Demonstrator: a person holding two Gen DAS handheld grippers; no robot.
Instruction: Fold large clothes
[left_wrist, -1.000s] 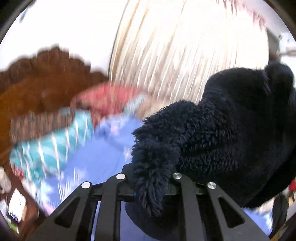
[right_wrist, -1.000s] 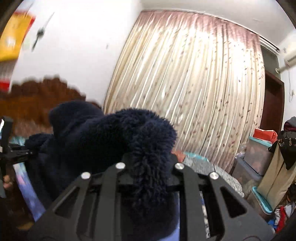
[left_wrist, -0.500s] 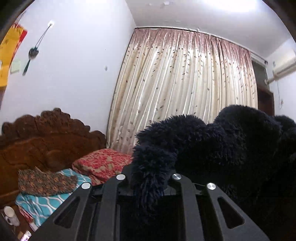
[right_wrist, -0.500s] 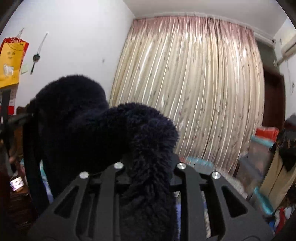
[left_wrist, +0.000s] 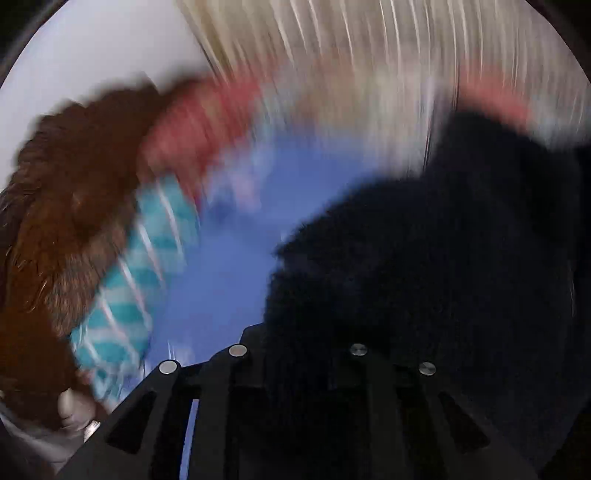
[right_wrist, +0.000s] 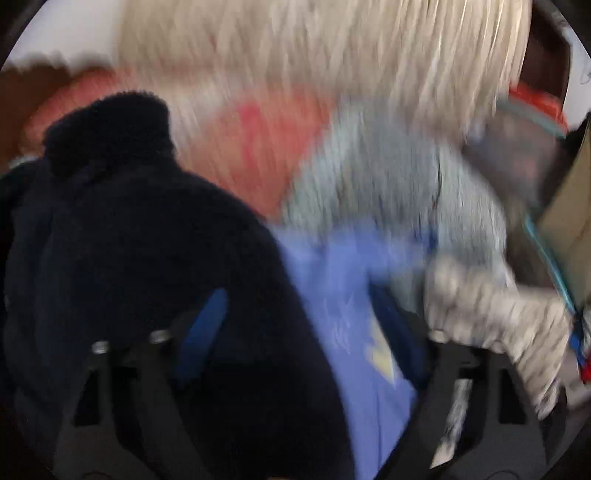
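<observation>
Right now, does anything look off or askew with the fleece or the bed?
Yes. The navy fleece hangs lopsided: the left tool is shut on it, while the right tool stands open, fleece draped over just one finger. Both views are motion-blurred, so the bed is too smeared to judge.

We can read no text, label, brand, number or sign in either view; both are heavily smeared by motion blur. On the blue bedsheet (right_wrist: 343, 295) in the right wrist view we see a small yellow mark, near and right of the middle, but we cannot tell whether it is lettering or pattern.
</observation>
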